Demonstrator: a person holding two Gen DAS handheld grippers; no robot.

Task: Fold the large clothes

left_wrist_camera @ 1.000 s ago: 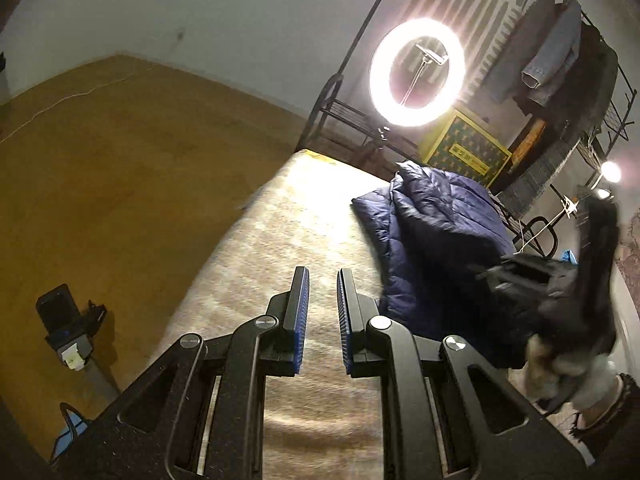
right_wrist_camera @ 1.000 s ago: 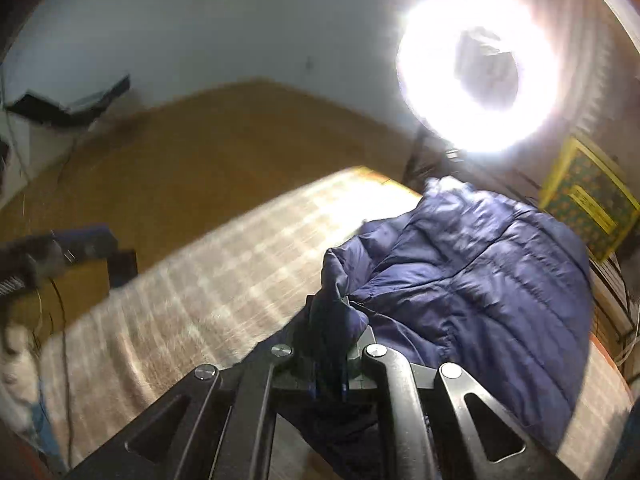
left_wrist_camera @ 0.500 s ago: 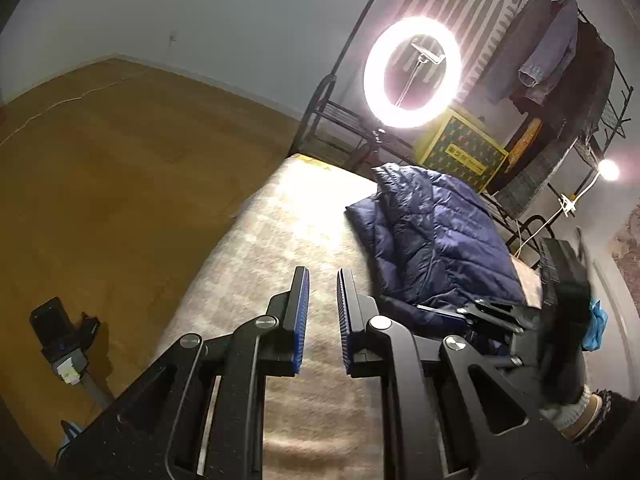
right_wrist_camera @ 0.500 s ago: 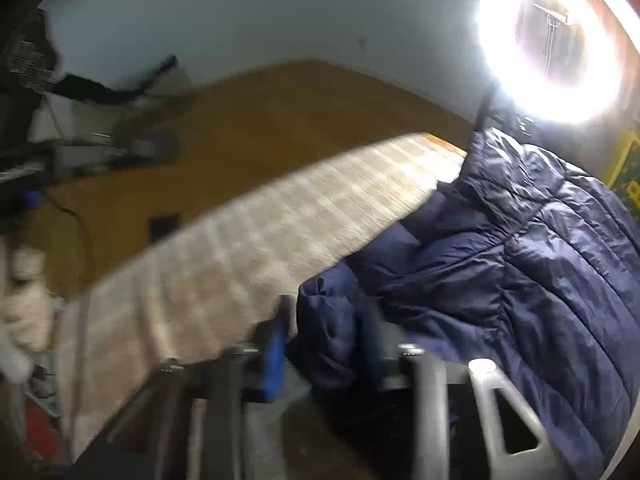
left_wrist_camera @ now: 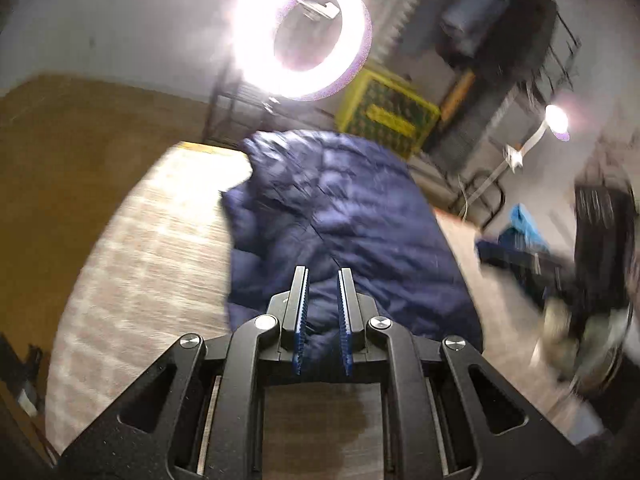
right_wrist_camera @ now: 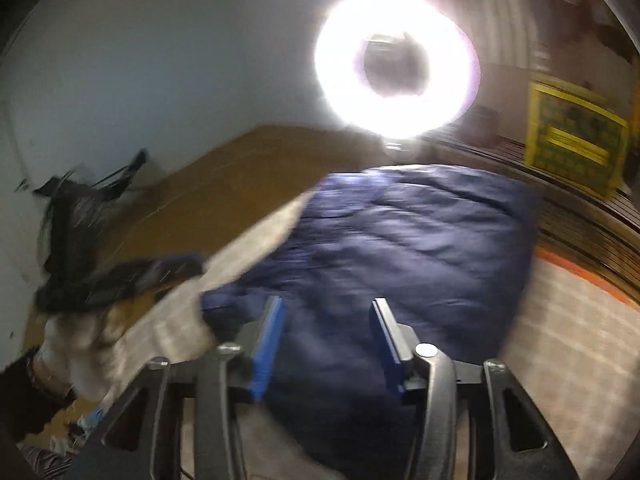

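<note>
The bed (left_wrist_camera: 132,264), covered in a pale checked spread, fills the middle of the room, with bare wooden floor (left_wrist_camera: 60,152) to one side. A navy quilted jacket (left_wrist_camera: 340,220) lies folded into a broad rectangle across the bed's middle and far end; it appears in the right wrist view as well (right_wrist_camera: 400,240). Behind the bed a lit ring light (left_wrist_camera: 302,36) glares against the wall, and a yellow crate (left_wrist_camera: 384,114) sits on a rack just beside it. Both views are motion-blurred.

The left tongs (left_wrist_camera: 322,276) hover over the near edge of the jacket, the pads standing a narrow gap apart with nothing pinched between them. The right tongs (right_wrist_camera: 328,308) hang above the jacket's near part, spread apart and closing, holding nothing; the fabric lies below them, not between the pads.
</note>
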